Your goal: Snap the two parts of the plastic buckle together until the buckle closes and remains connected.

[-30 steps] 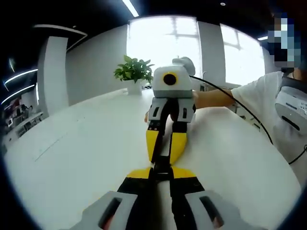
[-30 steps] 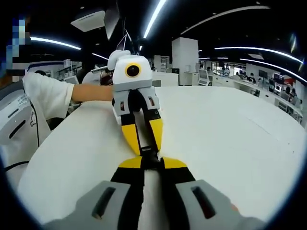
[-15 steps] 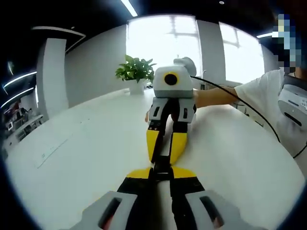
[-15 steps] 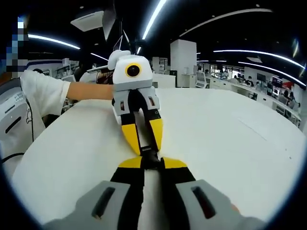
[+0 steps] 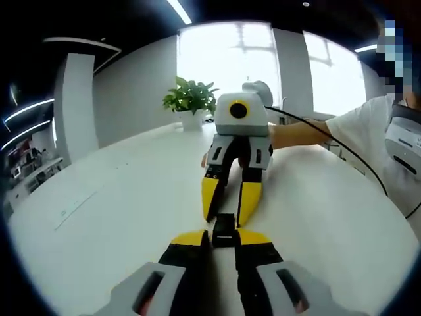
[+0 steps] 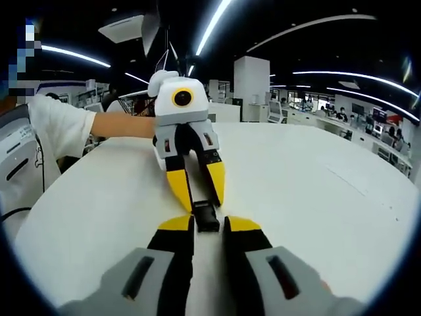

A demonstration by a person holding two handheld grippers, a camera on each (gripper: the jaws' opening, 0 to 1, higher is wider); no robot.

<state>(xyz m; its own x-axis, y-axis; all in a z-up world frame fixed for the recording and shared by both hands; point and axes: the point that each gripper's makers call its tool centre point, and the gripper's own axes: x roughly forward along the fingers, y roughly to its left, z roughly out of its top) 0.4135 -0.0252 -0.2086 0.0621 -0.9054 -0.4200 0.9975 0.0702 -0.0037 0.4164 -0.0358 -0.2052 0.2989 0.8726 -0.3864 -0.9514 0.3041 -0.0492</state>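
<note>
In the left gripper view, the left gripper (image 5: 223,240) rises from the bottom edge, its yellow-tipped jaws spread with a narrow gap between them. A small black buckle (image 5: 225,230) lies on the white table (image 5: 118,217) just above centre-bottom of the frame, sitting in that gap at the jaw tips; whether the tips touch it is hard to tell. Facing it from the middle of the frame is the right gripper (image 5: 227,209), its own yellow jaws splayed apart and pointing down at the buckle, the tips ending just beside it. A person's bare forearm (image 5: 299,135) and white sleeve (image 5: 358,135) reach in from the right edge. A potted plant (image 5: 191,102) stands at the far end of the table, upper centre, before a bright window (image 5: 227,59).

In the right gripper view, the right gripper (image 6: 208,227) comes up from the bottom with jaws parted, and the buckle (image 6: 206,216) lies flat on the table (image 6: 316,197) between and just above their tips. The left gripper (image 6: 197,197) faces it from the centre, jaws spread in a V on either side of the buckle's far end. The buckle looks like one joined piece, though it is small and dark.
</note>
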